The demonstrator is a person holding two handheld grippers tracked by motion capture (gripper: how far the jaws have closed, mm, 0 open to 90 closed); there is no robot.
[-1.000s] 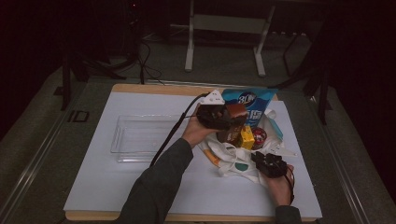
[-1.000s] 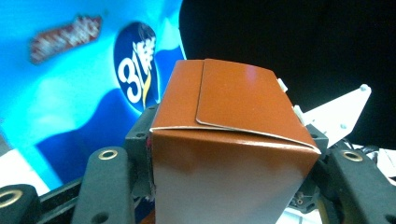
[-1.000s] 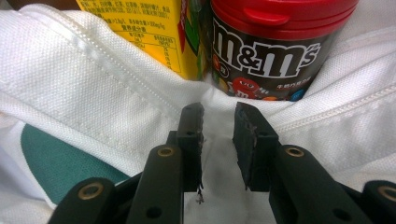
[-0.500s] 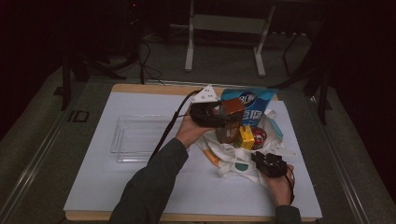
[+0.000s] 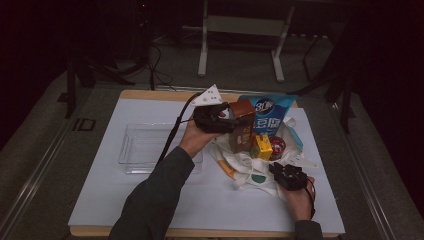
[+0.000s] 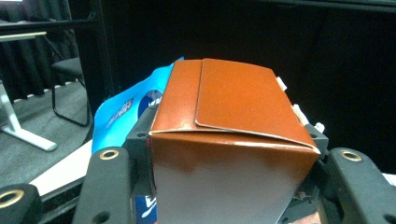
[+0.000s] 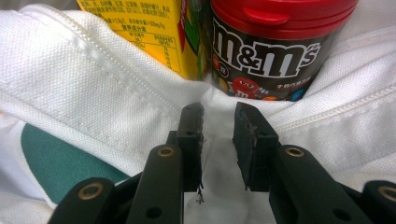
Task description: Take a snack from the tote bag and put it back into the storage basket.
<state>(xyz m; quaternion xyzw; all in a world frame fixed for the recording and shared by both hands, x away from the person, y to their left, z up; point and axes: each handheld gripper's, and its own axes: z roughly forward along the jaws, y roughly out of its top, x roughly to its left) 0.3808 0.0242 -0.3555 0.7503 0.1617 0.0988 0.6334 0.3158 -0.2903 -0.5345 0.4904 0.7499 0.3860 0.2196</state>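
We saw a dim room, its far side almost black. The table (image 5: 100,200) was a wooden board with a white sheet over it, the wood showing as a thin edge at front and back. Around it lay a grey carpeted floor (image 5: 40,150). Behind the table stood a pale metal stand (image 5: 240,30) on two splayed feet, with dark cables (image 5: 155,65) looping over the floor to its left. In the left gripper view a dark chair (image 6: 70,74) stood before black curtains (image 6: 46,46)
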